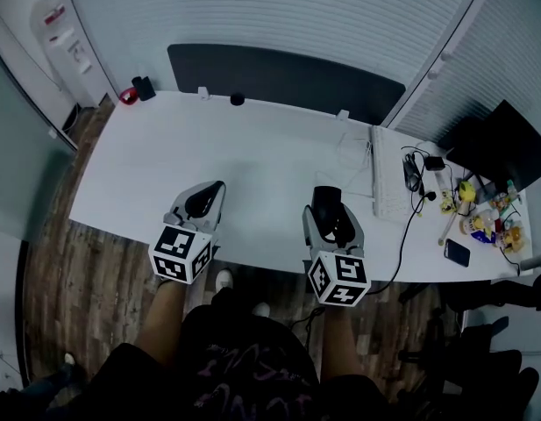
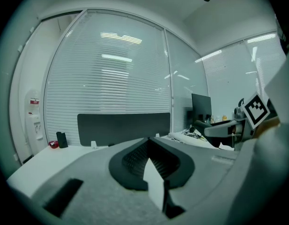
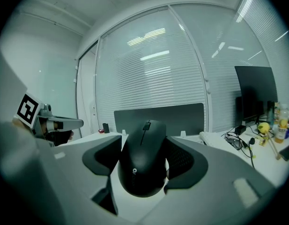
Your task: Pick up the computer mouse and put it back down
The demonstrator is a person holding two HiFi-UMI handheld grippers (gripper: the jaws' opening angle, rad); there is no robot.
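Two grippers are out over the white desk (image 1: 252, 165). My right gripper (image 1: 330, 217) is clamped on the black computer mouse (image 3: 143, 163), pads pressing its sides and holding it off the desk near the front edge. My left gripper (image 1: 204, 198) has its jaws together, with nothing between them. A small pale logo (image 3: 134, 170) sits on the mouse's rear, too tiny to read. Each marker cube (image 1: 180, 253) shows black-and-white squares, no lettering.

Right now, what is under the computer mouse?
White desk shows below the computer mouse, gripped in the right tool; the patch directly beneath is covered by its body.
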